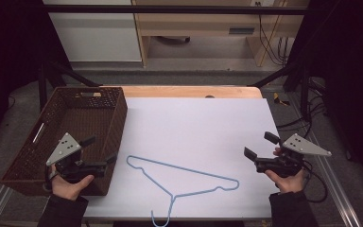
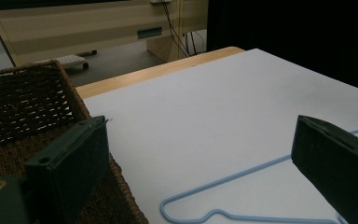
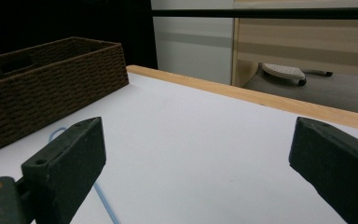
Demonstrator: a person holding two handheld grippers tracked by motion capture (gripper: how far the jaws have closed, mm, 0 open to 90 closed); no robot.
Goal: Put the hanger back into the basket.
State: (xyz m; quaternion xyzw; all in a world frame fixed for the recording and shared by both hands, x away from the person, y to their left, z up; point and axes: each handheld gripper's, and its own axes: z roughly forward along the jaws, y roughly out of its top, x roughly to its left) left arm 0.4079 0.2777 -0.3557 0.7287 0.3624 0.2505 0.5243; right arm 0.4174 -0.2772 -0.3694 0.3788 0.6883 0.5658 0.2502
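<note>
A light blue wire hanger [image 1: 184, 179] lies flat on the white table top near the front edge, its hook hanging past the edge. My left gripper [image 1: 99, 150] hovers over the front right corner of the brown wicker basket [image 1: 33, 156], jaws wide apart and empty. In the left gripper view the hanger [image 2: 223, 193] lies just ahead between the jaws. At the right side of the table my right gripper [image 1: 261, 145] stands open and empty, pointing left. Its own view shows a short piece of the hanger [image 3: 103, 200] and the basket [image 3: 51, 79].
The white sheet [image 1: 198, 127] covers most of the wooden table [image 1: 189, 91]. The basket takes up the left side. Black frame bars, cables and wooden furniture stand behind the table. A metal rail runs along the right edge.
</note>
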